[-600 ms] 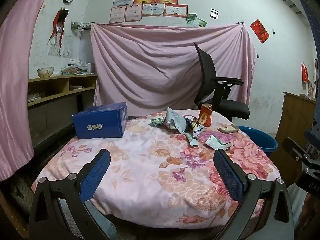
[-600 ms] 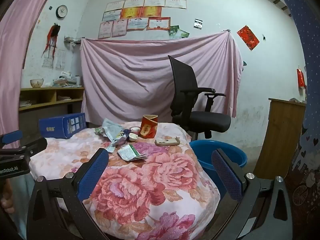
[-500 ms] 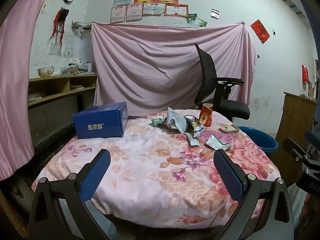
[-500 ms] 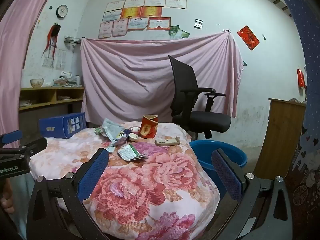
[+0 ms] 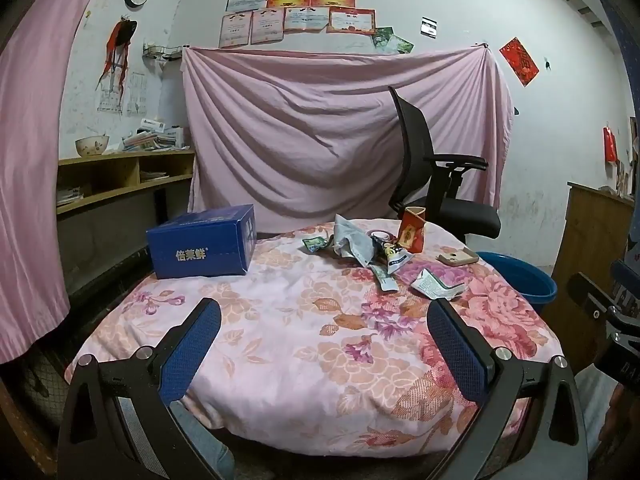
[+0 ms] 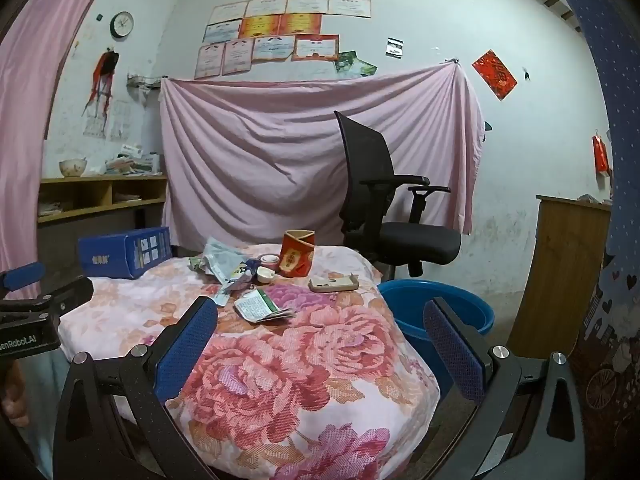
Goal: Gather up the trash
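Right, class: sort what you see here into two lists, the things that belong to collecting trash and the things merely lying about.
For the job:
crumpled grey wrapper
green packet
folded leaflet
red carton
blue basin, probably the bin
left gripper and right gripper, both open

Lying about:
blue box
phone case
office chair

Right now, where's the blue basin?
The blue basin sits on the floor just off the table's right edge, below the black office chair. In the left wrist view only its rim peeks past the tablecloth.
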`<action>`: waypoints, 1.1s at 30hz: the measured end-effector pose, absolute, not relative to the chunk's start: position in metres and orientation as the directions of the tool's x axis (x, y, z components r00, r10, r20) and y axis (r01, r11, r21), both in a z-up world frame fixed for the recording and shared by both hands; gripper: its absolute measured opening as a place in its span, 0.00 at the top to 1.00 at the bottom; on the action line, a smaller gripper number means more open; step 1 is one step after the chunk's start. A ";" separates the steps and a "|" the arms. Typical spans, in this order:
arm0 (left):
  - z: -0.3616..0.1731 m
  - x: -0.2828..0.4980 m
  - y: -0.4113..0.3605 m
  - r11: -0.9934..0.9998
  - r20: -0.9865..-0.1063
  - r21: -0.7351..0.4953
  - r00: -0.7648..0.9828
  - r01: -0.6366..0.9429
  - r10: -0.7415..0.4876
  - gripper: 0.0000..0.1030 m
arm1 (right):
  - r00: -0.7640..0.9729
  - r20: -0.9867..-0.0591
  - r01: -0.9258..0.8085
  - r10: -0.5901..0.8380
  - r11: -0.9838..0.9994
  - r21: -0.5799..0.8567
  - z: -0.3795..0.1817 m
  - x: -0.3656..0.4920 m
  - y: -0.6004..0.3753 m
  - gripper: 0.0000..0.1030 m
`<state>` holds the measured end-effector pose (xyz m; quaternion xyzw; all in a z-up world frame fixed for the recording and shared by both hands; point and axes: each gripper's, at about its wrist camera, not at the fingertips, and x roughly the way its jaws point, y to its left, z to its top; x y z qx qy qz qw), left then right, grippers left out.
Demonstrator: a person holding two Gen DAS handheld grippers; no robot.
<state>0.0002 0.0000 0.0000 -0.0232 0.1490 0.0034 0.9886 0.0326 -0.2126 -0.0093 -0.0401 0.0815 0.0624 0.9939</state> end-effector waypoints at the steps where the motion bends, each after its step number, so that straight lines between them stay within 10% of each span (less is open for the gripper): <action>1: 0.000 0.000 0.000 0.999 -0.294 -0.045 0.956 -0.013 -0.001 0.02 | 0.979 -0.167 -0.130 0.117 0.989 -0.069 -0.009 0.033 -0.213 0.00; 33: 0.000 0.000 0.000 0.999 -0.291 -0.037 0.957 -0.013 0.001 0.02 | 0.979 -0.165 -0.131 0.119 0.989 -0.062 -0.009 0.033 -0.213 0.00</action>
